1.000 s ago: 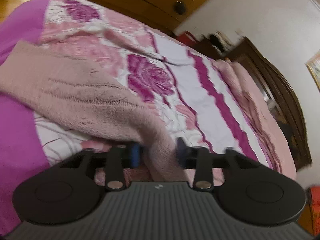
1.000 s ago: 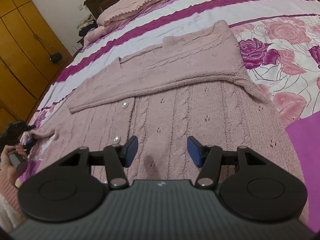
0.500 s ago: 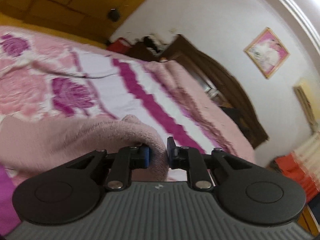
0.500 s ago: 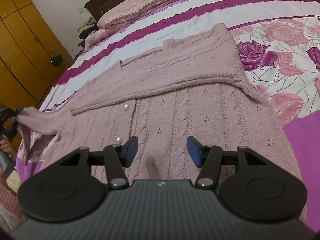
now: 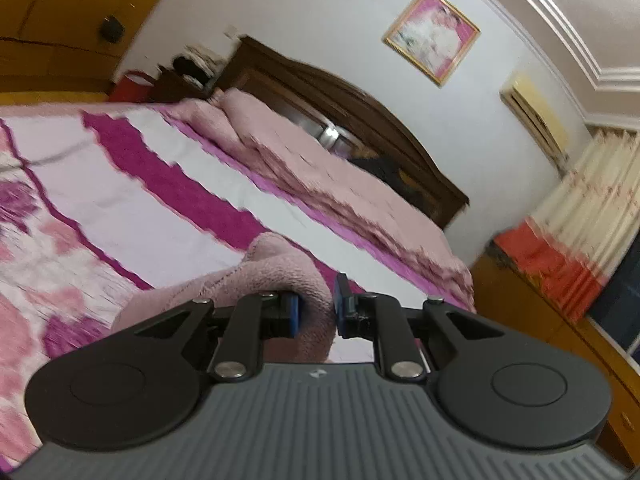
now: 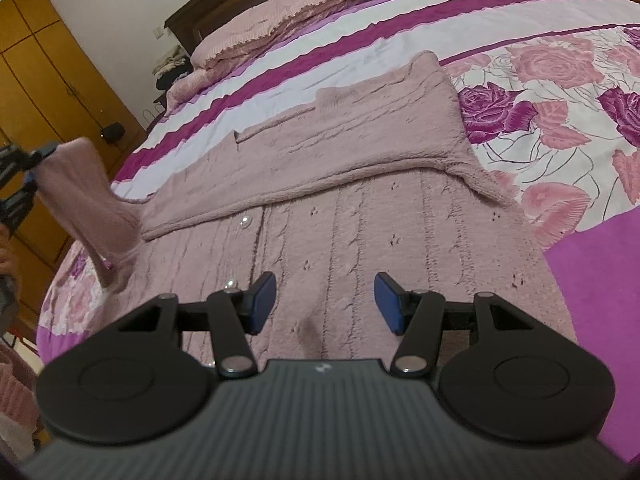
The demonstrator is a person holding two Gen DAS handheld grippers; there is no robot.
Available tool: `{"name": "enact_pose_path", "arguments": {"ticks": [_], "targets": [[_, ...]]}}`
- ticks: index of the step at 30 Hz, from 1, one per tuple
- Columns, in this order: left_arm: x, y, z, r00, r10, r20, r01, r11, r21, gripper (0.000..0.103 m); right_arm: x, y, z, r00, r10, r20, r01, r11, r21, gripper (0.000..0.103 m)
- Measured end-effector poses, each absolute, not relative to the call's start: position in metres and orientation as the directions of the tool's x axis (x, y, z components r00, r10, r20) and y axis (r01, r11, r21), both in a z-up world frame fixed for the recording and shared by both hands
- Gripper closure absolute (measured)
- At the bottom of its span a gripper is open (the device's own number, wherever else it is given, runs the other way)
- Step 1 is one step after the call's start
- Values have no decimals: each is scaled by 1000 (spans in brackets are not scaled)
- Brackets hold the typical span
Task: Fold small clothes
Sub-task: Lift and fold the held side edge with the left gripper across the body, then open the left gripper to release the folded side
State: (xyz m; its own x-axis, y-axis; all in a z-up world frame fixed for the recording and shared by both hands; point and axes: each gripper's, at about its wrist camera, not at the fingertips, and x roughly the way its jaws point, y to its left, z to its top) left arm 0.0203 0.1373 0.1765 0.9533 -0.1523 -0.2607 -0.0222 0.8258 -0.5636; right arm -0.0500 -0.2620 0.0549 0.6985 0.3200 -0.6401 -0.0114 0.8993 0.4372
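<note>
A pink knitted cardigan [image 6: 360,208] lies flat on the bed, buttons up, one sleeve folded across its chest. My left gripper [image 5: 316,314] is shut on the cuff of the other sleeve [image 5: 280,276] and holds it lifted above the bed. In the right wrist view that gripper [image 6: 28,168] is at the far left with the raised sleeve [image 6: 84,200] hanging from it. My right gripper [image 6: 325,302] is open and empty, hovering just above the cardigan's lower part.
The bed has a floral pink, white and magenta cover [image 6: 560,92], with pink pillows [image 6: 304,12] by the dark wooden headboard [image 5: 360,108]. Wooden wardrobes [image 6: 48,92] stand to the left. A curtain [image 5: 580,216] hangs at the right.
My left gripper has closed on the sleeve cuff and lifted it off the bed, tilting upward toward the headboard. My right gripper has stayed in place, open.
</note>
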Motion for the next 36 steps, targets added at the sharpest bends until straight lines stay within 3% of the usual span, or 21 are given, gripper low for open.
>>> {"name": "enact_pose_path", "arguments": {"ticks": [5, 10, 16, 22, 27, 29, 31, 36], "targets": [[43, 81, 161, 930, -207, -305, 29, 866, -499, 85, -52, -270, 54, 707, 320, -631, 2, 891, 454, 46], [67, 38, 119, 864, -265, -428, 32, 877, -479, 85, -54, -280, 51, 712, 325, -622, 15, 879, 477, 46], [88, 9, 62, 778, -299, -553, 26, 894, -447, 85, -56, -288, 47, 715, 337, -612, 19, 867, 498, 47], [99, -2, 28, 729, -295, -618, 12, 908, -419, 83, -55, -290, 44, 715, 351, -605, 13, 858, 513, 47], [101, -6, 31, 718, -284, -635, 20, 921, -390, 78, -54, -291, 42, 713, 355, -604, 10, 857, 516, 47], [98, -4, 35, 713, -284, -641, 20, 922, -387, 72, -53, -291, 42, 714, 354, -604, 9, 858, 514, 47], [95, -4, 41, 711, -281, -645, 24, 926, -377, 57, -53, -291, 41, 714, 353, -604, 8, 859, 512, 47], [82, -6, 60, 695, -232, -681, 23, 953, -301, 50, -53, -290, 41, 716, 350, -604, 10, 860, 510, 47]]}}
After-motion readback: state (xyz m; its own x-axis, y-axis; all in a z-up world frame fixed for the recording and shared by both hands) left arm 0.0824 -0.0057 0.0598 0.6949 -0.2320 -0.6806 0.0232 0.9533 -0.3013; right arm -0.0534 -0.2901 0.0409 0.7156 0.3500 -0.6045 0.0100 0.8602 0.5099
